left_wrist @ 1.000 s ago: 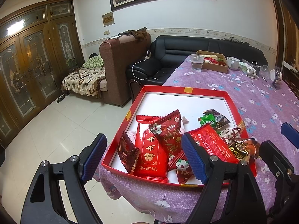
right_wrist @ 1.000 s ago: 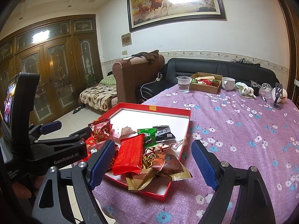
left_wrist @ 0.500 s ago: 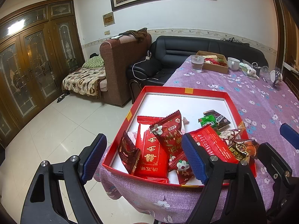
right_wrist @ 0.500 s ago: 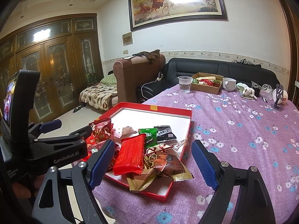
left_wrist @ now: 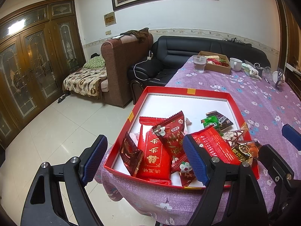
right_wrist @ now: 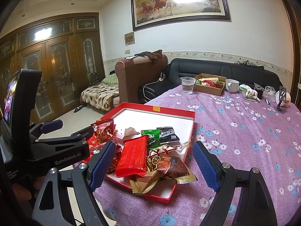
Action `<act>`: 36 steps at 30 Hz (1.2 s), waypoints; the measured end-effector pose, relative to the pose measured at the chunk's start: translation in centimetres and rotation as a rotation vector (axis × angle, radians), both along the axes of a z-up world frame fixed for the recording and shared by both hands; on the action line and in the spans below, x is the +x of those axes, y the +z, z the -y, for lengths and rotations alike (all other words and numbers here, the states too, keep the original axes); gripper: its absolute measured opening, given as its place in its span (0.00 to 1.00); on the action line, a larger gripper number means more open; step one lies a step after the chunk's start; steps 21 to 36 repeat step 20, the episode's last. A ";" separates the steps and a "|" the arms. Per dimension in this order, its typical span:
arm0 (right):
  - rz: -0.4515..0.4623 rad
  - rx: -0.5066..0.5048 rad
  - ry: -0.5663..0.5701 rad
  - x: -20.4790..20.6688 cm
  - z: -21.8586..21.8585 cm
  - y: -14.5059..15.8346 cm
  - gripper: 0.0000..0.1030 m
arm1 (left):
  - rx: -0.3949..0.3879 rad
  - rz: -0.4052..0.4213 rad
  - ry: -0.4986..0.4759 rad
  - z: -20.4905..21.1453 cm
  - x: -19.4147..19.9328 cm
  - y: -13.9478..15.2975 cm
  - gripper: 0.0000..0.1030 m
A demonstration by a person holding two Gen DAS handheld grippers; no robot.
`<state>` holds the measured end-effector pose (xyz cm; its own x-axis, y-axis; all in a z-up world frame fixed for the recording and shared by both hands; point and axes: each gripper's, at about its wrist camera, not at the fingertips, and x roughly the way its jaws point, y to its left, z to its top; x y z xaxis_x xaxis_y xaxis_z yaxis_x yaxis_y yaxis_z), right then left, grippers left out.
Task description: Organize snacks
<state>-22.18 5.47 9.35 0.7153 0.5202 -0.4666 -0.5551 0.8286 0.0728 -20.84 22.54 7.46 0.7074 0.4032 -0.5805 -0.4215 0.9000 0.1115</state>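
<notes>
Purple floral worktop (right_wrist: 244, 141): both tongs (left_wrist: 144, 160) (right_wrist: 154, 163) are hovering apart, empty, over light, crinkly snack packets (right_wrist: 133, 157); best pinched at sealed edges.

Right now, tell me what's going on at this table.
A person holds a gripper in each hand over a red tray of wrapped snacks on the purple floral tablecloth. The left gripper and the right gripper both hang open and hold nothing. The snacks lie piled at the tray's near end; no sorting shows yet.
</notes>
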 end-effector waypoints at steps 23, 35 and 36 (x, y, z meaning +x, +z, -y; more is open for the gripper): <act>-0.007 0.001 -0.001 0.2 0.2 -0.2 0.83 | 0.006 0.001 0.009 0.5 0.0 -0.2 0.80; -0.007 0.001 -0.001 0.2 0.2 -0.2 0.83 | 0.006 0.001 0.009 0.5 0.0 -0.2 0.80; -0.007 0.001 -0.001 0.2 0.2 -0.2 0.83 | 0.006 0.001 0.009 0.5 0.0 -0.2 0.80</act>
